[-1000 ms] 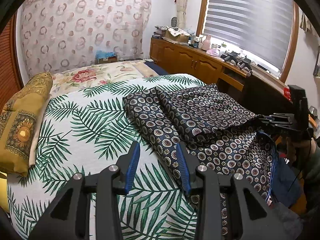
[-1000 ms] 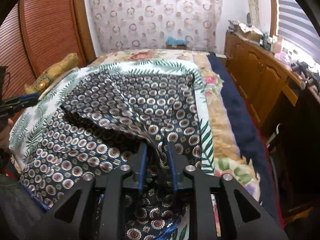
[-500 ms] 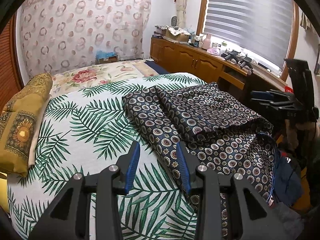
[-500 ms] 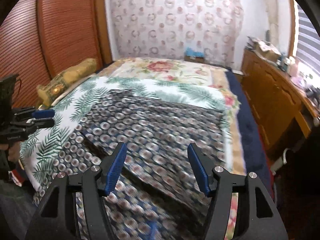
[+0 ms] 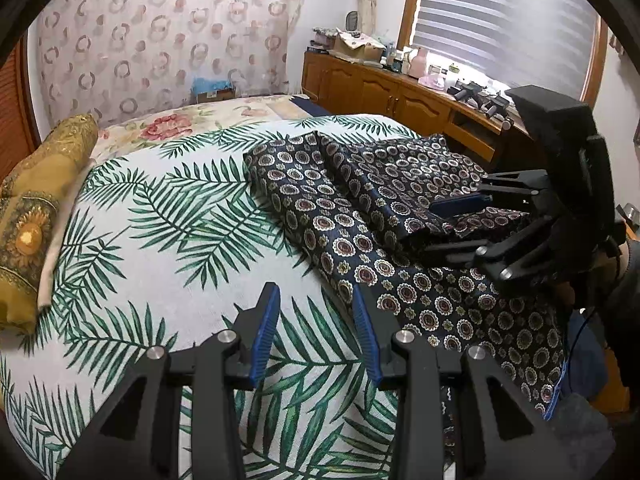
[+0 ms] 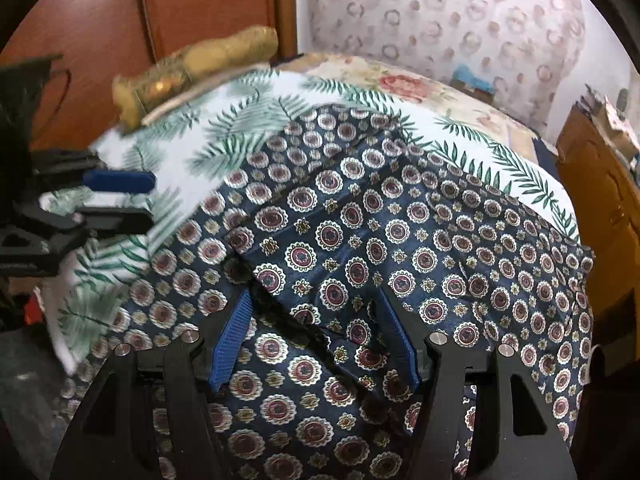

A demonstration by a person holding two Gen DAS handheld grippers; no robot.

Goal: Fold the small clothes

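A navy garment point(image 5: 360, 208) with round medallions lies on the right half of the bed, its upper layer folded over. My left gripper point(image 5: 315, 300) is open above the palm-leaf bedspread point(image 5: 160, 220), just left of the garment's edge, with nothing between its fingers. In the right wrist view the garment point(image 6: 400, 240) fills the middle. My right gripper point(image 6: 314, 304) is open there, with the folded layer's dark edge lying between its fingers. The left wrist view shows the right gripper point(image 5: 448, 226) low at the garment's right side. The left gripper point(image 6: 132, 200) appears at the left edge.
A gold pillow point(image 5: 40, 208) lies along the bed's left side, by a wooden wardrobe point(image 6: 100, 40). A wooden cabinet point(image 5: 380, 92) with clutter on top runs under the blinds to the right of the bed. A floral sheet point(image 5: 168, 124) covers the far end.
My right gripper let go of the garment, opened wide, rose, then came back down to the folded edge. The left gripper has not moved.
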